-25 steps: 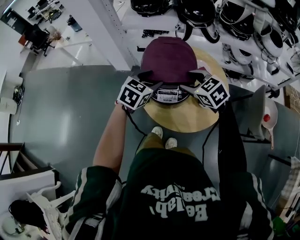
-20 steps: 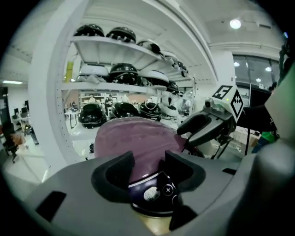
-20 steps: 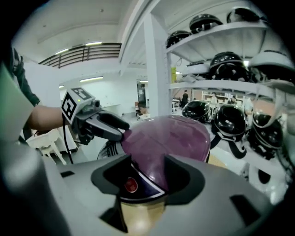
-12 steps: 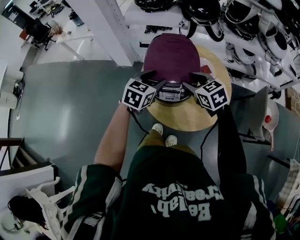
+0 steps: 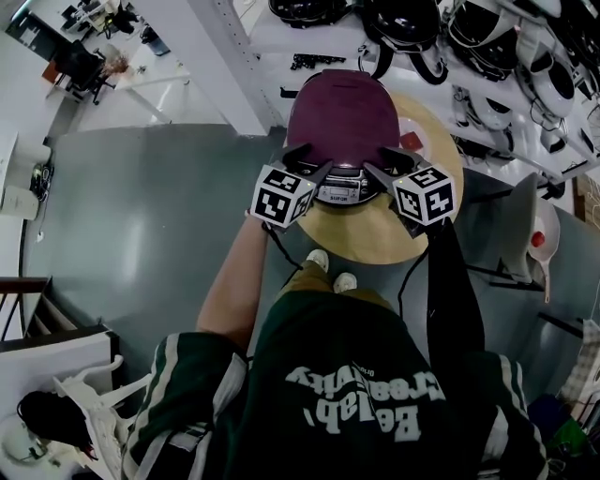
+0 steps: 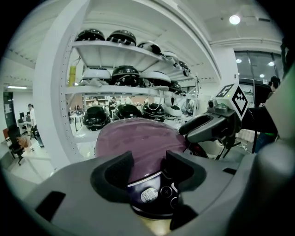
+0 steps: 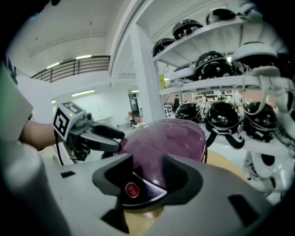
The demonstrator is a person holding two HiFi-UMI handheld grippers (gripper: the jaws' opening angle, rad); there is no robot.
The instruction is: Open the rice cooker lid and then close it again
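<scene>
A round wooden table (image 5: 375, 239) stands on grey floor (image 5: 141, 234) before white shelves (image 5: 272, 42) of helmets (image 5: 403, 19). The rice cooker (image 5: 337, 190) sits on it, maroon lid (image 5: 339, 112) down. Left gripper (image 5: 309, 159) and right gripper (image 5: 384, 159) flank its front, jaws well apart, gripping nothing (panel label too small to read).

Dark green shirt (image 5: 356, 394), white-striped sleeves (image 5: 157, 380), white shoes (image 5: 317, 262), grey left tool (image 5: 310, 158), grey right tool (image 5: 382, 160), black-white marker cubes (image 5: 281, 195)

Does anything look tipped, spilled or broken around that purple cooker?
Nothing stands out. The rice cooker sits upright on the round table with its lid shut, and nothing is spilled beside it. The left hand-held gripper and right hand-held gripper hover open at its front.
</scene>
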